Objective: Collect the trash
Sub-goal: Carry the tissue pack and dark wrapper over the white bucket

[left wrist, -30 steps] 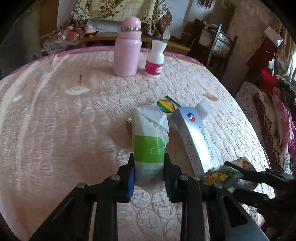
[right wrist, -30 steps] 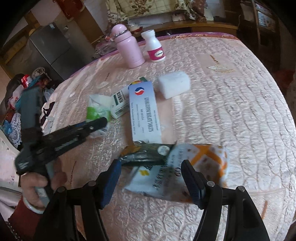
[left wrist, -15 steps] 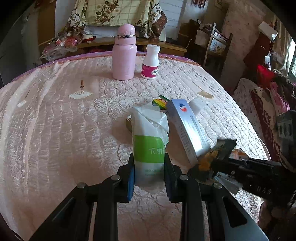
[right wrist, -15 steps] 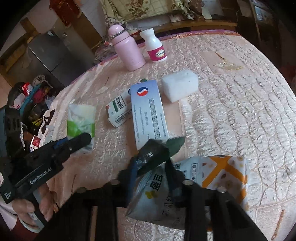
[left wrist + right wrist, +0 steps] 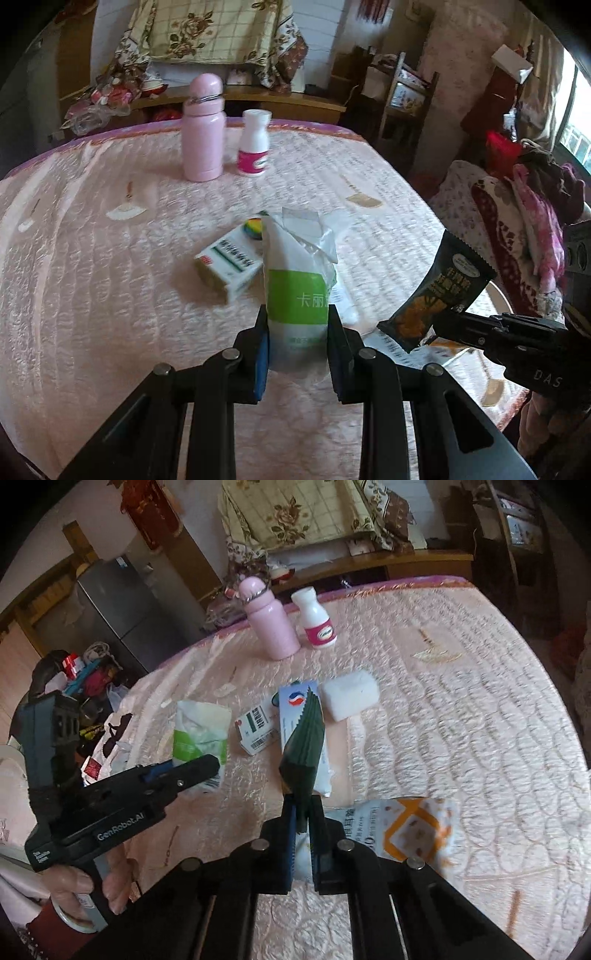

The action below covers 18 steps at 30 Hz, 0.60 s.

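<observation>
The left gripper [image 5: 298,328] is clamped on a white and green pack [image 5: 297,280], holding it upright above the pink quilted table [image 5: 92,295]. The right gripper [image 5: 303,812] is pinched tight on the lower edge of a dark snack wrapper [image 5: 304,738], which stands up from its jaws, clear of the table; in the left view the same wrapper [image 5: 439,291] hangs at the right, its printed face showing.

On the table, just beyond the pack, lies a small white box [image 5: 227,266] with a rainbow disc [image 5: 253,227] at its far end. From the right view, a long blue and white box [image 5: 295,709] lies behind the wrapper, a white block [image 5: 351,699] just right of it, and an orange and white bag [image 5: 402,827] lies near, right of the right gripper. At the far edge stand a pink flask [image 5: 203,129] and, right of it, a white bottle [image 5: 254,144] with a pink label. A hand [image 5: 96,890] grips the left gripper's handle at the near left.
</observation>
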Available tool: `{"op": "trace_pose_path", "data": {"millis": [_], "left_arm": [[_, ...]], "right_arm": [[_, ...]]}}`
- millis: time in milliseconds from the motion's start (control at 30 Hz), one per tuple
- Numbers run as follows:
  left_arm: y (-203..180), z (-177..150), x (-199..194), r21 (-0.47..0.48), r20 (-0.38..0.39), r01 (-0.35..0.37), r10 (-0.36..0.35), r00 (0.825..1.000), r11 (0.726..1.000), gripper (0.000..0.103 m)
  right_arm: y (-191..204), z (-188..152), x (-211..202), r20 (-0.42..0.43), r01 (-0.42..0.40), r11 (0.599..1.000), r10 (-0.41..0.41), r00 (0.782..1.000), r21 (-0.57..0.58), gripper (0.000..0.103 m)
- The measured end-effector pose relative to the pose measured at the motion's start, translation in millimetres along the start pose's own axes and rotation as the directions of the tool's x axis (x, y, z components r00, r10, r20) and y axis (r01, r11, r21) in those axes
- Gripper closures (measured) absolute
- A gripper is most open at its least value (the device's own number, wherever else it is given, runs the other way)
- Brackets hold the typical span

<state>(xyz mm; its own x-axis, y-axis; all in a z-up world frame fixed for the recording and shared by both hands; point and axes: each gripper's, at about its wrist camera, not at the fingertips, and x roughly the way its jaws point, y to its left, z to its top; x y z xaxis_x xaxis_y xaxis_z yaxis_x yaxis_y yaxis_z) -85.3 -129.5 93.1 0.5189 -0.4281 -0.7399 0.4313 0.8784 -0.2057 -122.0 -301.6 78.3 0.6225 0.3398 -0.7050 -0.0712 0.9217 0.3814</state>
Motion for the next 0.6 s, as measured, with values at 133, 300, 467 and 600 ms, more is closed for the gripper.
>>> {"op": "trace_pose_path", "data": {"millis": [133, 300, 467, 600], "left_arm": [[-24, 3, 0, 0.021, 0.005, 0.025, -0.025, 1.0, 0.999, 0.075], [-53, 6, 8, 0.046, -0.003, 0.047, -0.047, 0.999, 0.998, 0.075], [-83, 6, 14, 0.081, -0.014, 0.07, -0.069, 0.998, 0.994, 0.075], [-110, 7, 18, 0.112, -0.017, 0.091, -0.09, 0.996, 0.99, 0.075]], "right_arm": [[-8, -1, -16, 0.016, 0.022, 1.0, -0.022, 1.0, -0.003, 0.096], [-26, -5, -40, 0.043, 0.059, 0.998, -0.06, 0.997, 0.008, 0.096], [-51, -10, -65, 0.069, 0.097, 0.994, -0.099, 0.993, 0.043, 0.096], [-71, -16, -82, 0.083, 0.125, 0.989, -0.131, 0.988, 0.073, 0.096]]}}
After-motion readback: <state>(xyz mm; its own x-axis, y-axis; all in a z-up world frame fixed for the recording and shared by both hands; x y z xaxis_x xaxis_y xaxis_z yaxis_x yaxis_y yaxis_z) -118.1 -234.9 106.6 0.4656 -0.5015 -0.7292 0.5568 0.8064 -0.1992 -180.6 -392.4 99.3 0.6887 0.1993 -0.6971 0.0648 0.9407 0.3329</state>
